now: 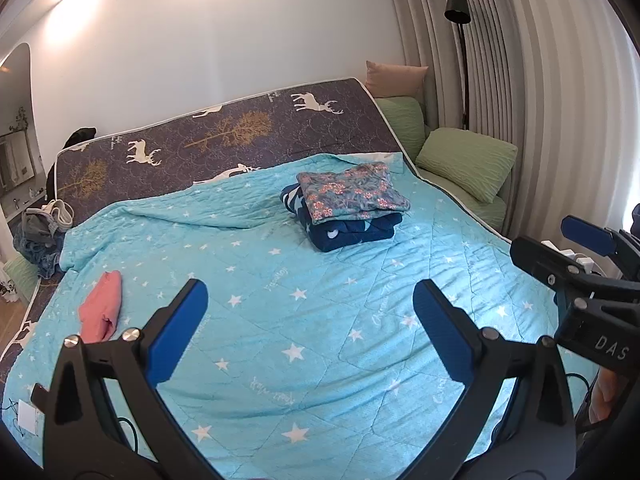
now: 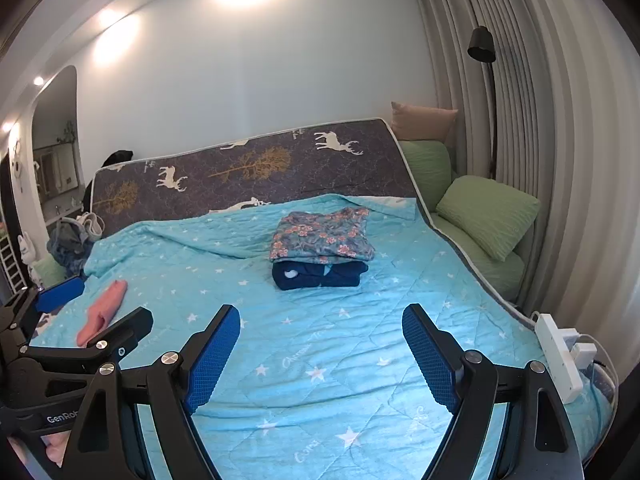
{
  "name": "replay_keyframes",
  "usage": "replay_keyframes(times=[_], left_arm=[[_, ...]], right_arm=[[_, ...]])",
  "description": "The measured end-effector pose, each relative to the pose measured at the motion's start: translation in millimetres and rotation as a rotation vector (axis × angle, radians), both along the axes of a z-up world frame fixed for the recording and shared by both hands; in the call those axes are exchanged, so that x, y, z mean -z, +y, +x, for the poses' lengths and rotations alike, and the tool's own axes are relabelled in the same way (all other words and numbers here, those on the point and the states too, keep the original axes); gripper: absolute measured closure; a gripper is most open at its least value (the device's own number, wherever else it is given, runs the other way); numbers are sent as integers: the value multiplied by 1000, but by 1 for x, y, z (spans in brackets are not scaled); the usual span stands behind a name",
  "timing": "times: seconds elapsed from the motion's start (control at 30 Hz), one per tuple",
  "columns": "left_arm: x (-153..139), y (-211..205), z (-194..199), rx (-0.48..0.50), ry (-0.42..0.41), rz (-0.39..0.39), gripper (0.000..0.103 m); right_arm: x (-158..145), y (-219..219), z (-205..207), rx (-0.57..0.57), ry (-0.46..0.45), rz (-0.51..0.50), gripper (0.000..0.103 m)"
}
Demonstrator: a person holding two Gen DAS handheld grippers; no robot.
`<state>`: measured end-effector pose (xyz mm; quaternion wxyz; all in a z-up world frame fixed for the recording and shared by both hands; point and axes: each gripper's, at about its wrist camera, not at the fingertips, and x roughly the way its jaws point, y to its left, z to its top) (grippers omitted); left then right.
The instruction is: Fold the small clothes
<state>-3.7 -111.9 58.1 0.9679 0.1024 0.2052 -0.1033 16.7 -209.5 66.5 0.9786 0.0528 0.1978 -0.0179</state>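
Note:
A folded floral garment [image 1: 354, 192] lies on top of a folded navy garment [image 1: 352, 230], stacked at the far middle of the bed; the stack shows in the right wrist view too [image 2: 322, 236]. A pink garment [image 1: 101, 307] lies bunched on the left of the turquoise star quilt [image 1: 312, 320], and it also shows in the right wrist view [image 2: 102, 314]. My left gripper [image 1: 310, 296] is open and empty above the near quilt. My right gripper [image 2: 320, 320] is open and empty beside it; it appears at the right edge of the left wrist view [image 1: 588, 236].
A mattress with a deer print [image 1: 224, 132] leans against the wall. Green pillows [image 1: 466, 162] lie on a bench at right by the curtain and a floor lamp [image 1: 458, 8]. A pile of clothes [image 1: 42, 232] sits at far left. A white power strip [image 2: 560, 356] lies at the bed's right edge.

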Motion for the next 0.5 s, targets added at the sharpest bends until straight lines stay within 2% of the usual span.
replay_keyframes(times=[0.5], left_arm=[[3, 0, 1, 6, 19, -3, 1]], right_arm=[[2, -1, 1, 7, 4, -1, 17]])
